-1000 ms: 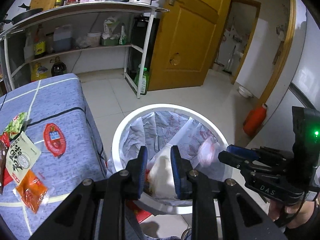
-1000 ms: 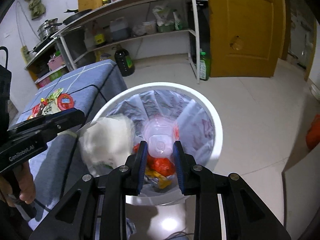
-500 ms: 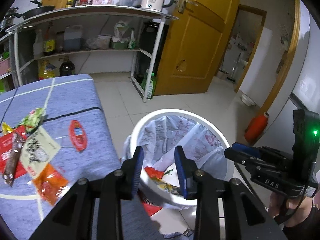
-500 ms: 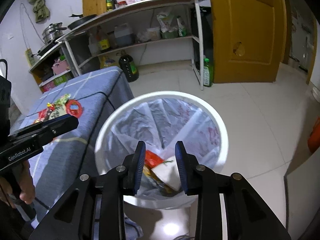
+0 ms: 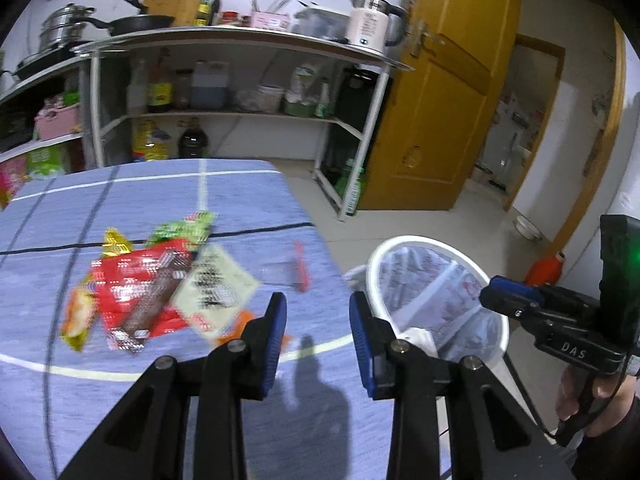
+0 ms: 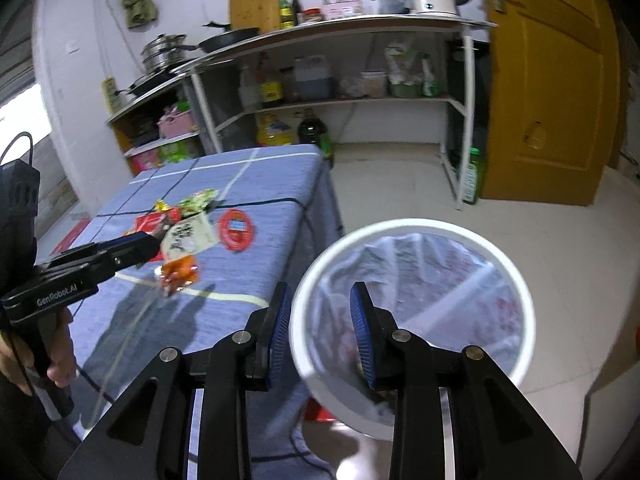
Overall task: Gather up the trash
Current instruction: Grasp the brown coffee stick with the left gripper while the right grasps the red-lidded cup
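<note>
Several snack wrappers lie in a blurred heap on the blue tablecloth; they also show in the right wrist view. A round red lid lies beside them, and an orange packet. The white bin with a plastic liner stands at the table's right; it also shows in the left wrist view. My left gripper is open and empty over the table's right edge. My right gripper is open and empty above the bin's left rim.
A metal shelf rack with bottles, pans and a kettle stands along the back wall. A yellow wooden door is at the right. An orange container sits on the tiled floor beyond the bin.
Both grippers let go of their trash into the bin, opened wider and swung left away from it, toward the table. The wrappers have come into fuller view.
</note>
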Available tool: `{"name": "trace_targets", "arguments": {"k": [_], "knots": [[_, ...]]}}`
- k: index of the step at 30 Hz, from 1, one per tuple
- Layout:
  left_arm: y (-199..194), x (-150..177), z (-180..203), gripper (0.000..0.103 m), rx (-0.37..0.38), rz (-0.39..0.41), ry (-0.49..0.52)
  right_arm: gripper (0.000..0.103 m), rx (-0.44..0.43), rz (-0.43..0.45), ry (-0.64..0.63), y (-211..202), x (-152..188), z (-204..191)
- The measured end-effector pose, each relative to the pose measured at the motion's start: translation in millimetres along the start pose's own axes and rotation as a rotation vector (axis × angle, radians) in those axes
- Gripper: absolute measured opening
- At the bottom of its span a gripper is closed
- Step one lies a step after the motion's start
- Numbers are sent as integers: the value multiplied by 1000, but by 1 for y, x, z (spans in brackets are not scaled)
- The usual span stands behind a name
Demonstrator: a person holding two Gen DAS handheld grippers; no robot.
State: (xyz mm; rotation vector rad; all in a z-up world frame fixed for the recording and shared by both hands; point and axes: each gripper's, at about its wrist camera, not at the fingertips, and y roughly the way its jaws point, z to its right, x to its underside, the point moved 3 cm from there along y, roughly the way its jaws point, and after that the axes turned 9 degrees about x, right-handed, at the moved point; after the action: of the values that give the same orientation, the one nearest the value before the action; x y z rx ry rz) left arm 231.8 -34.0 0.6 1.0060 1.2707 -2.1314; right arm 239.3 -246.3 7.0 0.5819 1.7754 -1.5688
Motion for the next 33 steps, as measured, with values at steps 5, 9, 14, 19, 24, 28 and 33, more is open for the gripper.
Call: {"name": "trace_targets", "arguments": {"k": [5,9,14,19,24,28,33], "knots": [[-17,2,-38,34,-65,12,-33,32,-42,-7,-41,12,-9,-29],[-23,1,-67,46,-109,20,-60,32,-81,-12,-71,25,-17,-51],[-20,3,-99,49,-159,6,-79,53,-113,-43,-106,52,-24,-74],[-6,3,-112,50,-162,-31,-52,55,-131,-72,-133,79,-33,-91],[1,0,-120,50,-179,-48,-37,55,-124,-95,-137,103,-40,-101],[7,4,-114,52,-136,-71,1,55,-110,-110,-135,119,-45,-102],[19,9,-114,51,-124,-119,11,55,-110,-116,-125,131,-52,-102]]}}
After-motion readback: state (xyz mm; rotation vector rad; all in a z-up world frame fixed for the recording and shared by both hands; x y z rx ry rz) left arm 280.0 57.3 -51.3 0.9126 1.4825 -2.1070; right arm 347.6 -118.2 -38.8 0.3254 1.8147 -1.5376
